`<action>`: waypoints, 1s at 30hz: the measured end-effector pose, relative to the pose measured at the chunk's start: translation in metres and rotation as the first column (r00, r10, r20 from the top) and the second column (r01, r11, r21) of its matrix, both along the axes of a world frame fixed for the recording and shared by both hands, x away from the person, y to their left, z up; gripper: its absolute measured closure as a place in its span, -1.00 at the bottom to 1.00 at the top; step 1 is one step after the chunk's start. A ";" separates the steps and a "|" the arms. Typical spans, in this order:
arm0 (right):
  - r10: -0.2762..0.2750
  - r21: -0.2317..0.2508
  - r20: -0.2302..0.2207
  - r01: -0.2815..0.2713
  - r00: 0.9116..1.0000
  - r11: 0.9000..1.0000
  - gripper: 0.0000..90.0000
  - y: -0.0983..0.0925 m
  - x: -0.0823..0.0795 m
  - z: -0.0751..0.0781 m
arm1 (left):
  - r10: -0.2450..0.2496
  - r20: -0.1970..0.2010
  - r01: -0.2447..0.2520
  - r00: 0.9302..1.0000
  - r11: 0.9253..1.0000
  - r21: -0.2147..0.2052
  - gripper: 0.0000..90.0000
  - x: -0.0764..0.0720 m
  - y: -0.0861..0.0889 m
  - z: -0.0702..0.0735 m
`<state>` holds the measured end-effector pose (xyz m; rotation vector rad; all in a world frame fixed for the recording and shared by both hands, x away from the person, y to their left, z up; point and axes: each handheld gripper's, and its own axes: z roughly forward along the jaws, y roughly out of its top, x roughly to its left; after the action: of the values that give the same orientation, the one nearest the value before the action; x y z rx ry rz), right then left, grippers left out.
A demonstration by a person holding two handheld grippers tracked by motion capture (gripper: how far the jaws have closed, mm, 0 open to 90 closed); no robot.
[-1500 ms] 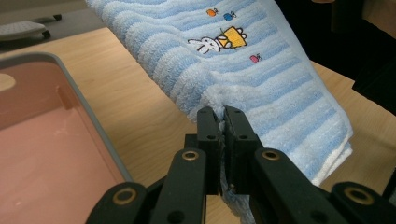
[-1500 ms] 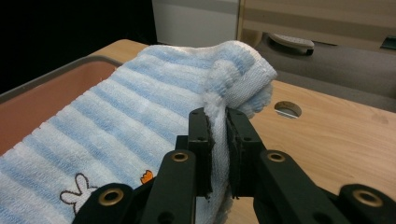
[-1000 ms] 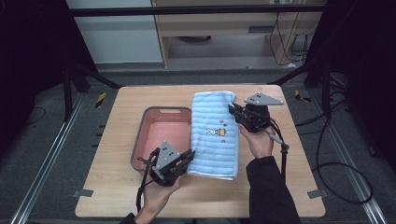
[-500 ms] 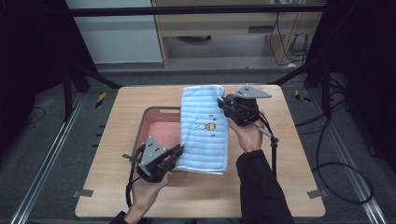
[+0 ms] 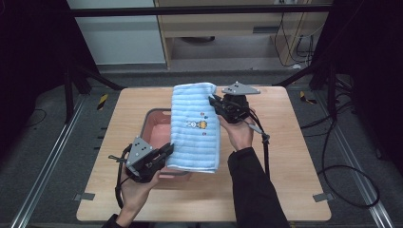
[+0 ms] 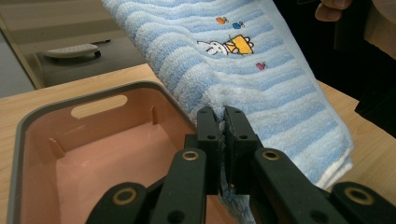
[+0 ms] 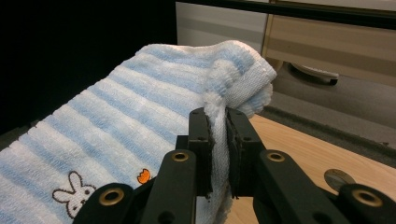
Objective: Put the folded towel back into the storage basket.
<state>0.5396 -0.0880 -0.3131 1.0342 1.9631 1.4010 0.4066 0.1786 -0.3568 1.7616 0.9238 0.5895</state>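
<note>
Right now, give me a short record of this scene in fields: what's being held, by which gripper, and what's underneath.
item held: blue striped towel with a bunny picture
left gripper: shut on the towel's near edge
right gripper: shut on the towel's far corner
towel state: folded, lifted and stretched between both grippers
underneath: pink bin, its inside bare where visible
surface: wooden table

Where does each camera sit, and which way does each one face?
High view: above the person's side, looking forward and down on the table; both forearms and each hand-held gripper show.
Left gripper view: on the left hand-held gripper, looking along its jaws, shut on the towel, over the pink bin.
Right gripper view: on the right hand-held gripper, jaws shut on the towel's other end, facing cabinets.
All three share the towel's rabbit picture.
</note>
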 end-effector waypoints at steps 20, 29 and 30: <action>0.044 -0.005 0.003 -0.044 0.999 0.999 0.82 0.047 0.019 -0.002 | 0.088 0.001 -0.088 0.996 0.996 -0.009 0.91 0.004 0.038 0.002; 0.054 -0.001 -0.007 -0.054 0.999 0.999 0.82 0.064 0.026 -0.005 | 0.124 -0.002 -0.124 0.992 0.992 -0.011 0.91 0.006 0.051 -0.001; 0.057 -0.003 -0.006 -0.057 0.998 0.998 0.82 0.065 0.027 -0.006 | 0.128 0.000 -0.128 0.992 0.992 -0.010 0.91 0.006 0.052 -0.001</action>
<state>0.5663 -0.0229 -0.3193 0.9890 2.0130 1.4259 0.4126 0.2307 -0.3580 1.7019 1.0433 0.6661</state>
